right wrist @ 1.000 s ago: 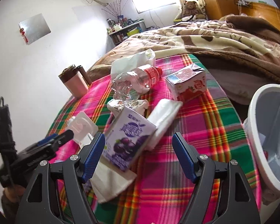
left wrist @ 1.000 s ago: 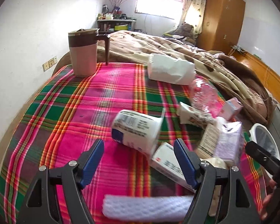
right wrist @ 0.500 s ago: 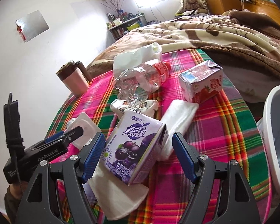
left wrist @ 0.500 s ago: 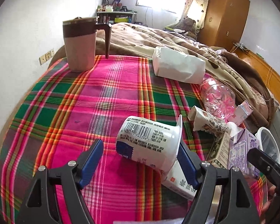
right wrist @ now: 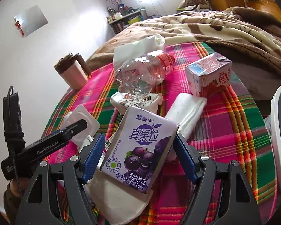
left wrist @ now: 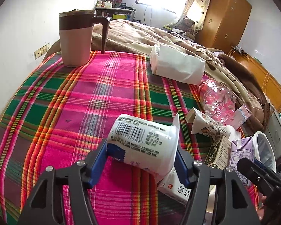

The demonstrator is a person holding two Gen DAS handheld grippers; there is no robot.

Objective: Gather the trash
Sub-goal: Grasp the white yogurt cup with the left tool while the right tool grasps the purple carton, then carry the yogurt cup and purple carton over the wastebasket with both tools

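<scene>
Left wrist view: the left gripper [left wrist: 141,162] has closed in since a second ago, its fingers now straddling the tipped yogurt cup [left wrist: 146,143], touching both sides; the cup lies on the plaid surface [left wrist: 65,112], mouth rightward. Right wrist view: the right gripper [right wrist: 139,156] likewise brackets the grape carton [right wrist: 140,150], fingers apart, its top pointing away, bin [right wrist: 280,131] alongside.

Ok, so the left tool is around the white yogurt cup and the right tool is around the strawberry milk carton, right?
Not quite. In the right wrist view the right tool brackets the purple grape milk carton; the strawberry carton lies farther back. The left tool is around the yogurt cup.
</scene>
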